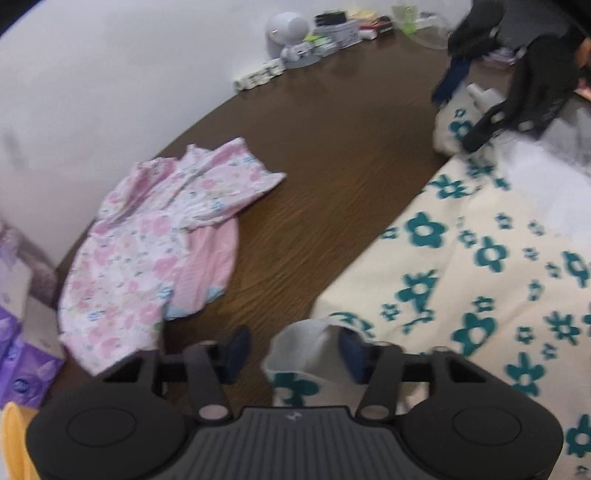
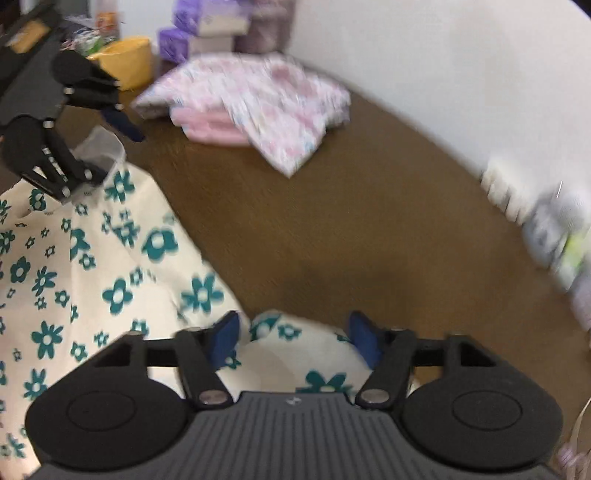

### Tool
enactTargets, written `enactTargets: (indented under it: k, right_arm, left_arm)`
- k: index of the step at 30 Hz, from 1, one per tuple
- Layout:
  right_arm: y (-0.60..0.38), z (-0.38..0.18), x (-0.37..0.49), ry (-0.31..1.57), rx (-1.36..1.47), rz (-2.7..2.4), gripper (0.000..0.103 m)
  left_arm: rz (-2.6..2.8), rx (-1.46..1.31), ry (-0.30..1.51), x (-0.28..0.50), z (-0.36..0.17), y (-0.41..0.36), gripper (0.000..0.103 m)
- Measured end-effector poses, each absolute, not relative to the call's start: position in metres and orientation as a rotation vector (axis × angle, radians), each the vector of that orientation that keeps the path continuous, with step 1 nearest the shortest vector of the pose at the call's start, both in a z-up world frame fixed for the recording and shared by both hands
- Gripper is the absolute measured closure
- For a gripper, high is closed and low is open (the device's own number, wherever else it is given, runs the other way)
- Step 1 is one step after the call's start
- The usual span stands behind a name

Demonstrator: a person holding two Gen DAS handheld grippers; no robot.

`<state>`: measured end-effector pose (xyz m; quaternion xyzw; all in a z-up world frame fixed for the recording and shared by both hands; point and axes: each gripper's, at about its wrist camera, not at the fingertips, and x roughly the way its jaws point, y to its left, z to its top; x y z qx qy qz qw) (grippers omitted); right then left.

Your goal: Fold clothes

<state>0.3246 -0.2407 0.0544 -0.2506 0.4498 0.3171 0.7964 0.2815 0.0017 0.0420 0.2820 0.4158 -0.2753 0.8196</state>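
A cream cloth with teal flowers [image 1: 461, 258] [image 2: 92, 277] lies spread on the dark wooden table [image 1: 332, 147] [image 2: 351, 240]. My left gripper [image 1: 294, 347] [image 2: 105, 151] straddles one turned-up corner that shows its pale underside. The corner rests against the right finger, the left finger stands clear of it, and the jaws are open. At the far corner my right gripper [image 2: 295, 341] [image 1: 465, 107] points down over a raised fold of the same cloth. The fold sits between its blue pads [image 2: 225, 338], and the jaws stand apart.
A loose pile of pink floral garments [image 1: 155, 243] [image 2: 258, 103] lies by the wall. Purple packs [image 1: 22, 354] [image 2: 177, 40] and a yellow bowl [image 2: 125, 62] stand at one end. A white round device [image 1: 288, 29], a power strip [image 1: 258, 75] and small boxes line the other.
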Motion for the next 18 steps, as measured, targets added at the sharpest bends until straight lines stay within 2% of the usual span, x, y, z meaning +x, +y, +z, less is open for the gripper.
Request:
enactTargets:
  k: [1, 2, 4, 7, 9, 12, 14, 18]
  right_arm:
    - [-0.247, 0.052, 0.323, 0.998, -0.504, 0.693, 0.077]
    - [-0.253, 0.049, 0.322, 1.025, -0.473, 0.703, 0.086]
    - [-0.258, 0.049, 0.313, 1.03, -0.447, 0.705, 0.098]
    - [-0.254, 0.059, 0.301, 0.965, -0.483, 0.648, 0.102]
    - [-0.252, 0.08, 0.295, 0.831, -0.495, 0.586, 0.102]
    - [-0.253, 0.097, 0.288, 0.672, -0.493, 0.488, 0.102]
    - [-0.254, 0.103, 0.284, 0.587, -0.486, 0.424, 0.102]
    - [-0.253, 0.069, 0.298, 0.662, -0.501, 0.373, 0.102]
  left_arm:
    - [-0.605, 0.574, 0.895, 0.281, 0.042, 0.002, 0.092]
    - [-0.598, 0.578, 0.883, 0.277, 0.04, 0.001, 0.097]
    - [-0.572, 0.6, 0.843, 0.269, 0.038, -0.004, 0.099]
    - [-0.525, 0.647, 0.711, 0.254, 0.046, -0.011, 0.099]
    - [-0.451, 0.676, 0.559, 0.242, 0.06, -0.013, 0.099]
    - [-0.337, 0.674, 0.428, 0.233, 0.068, -0.012, 0.099]
    - [-0.294, 0.678, 0.411, 0.233, 0.061, -0.012, 0.099]
    - [-0.288, 0.694, 0.451, 0.241, 0.044, -0.016, 0.099]
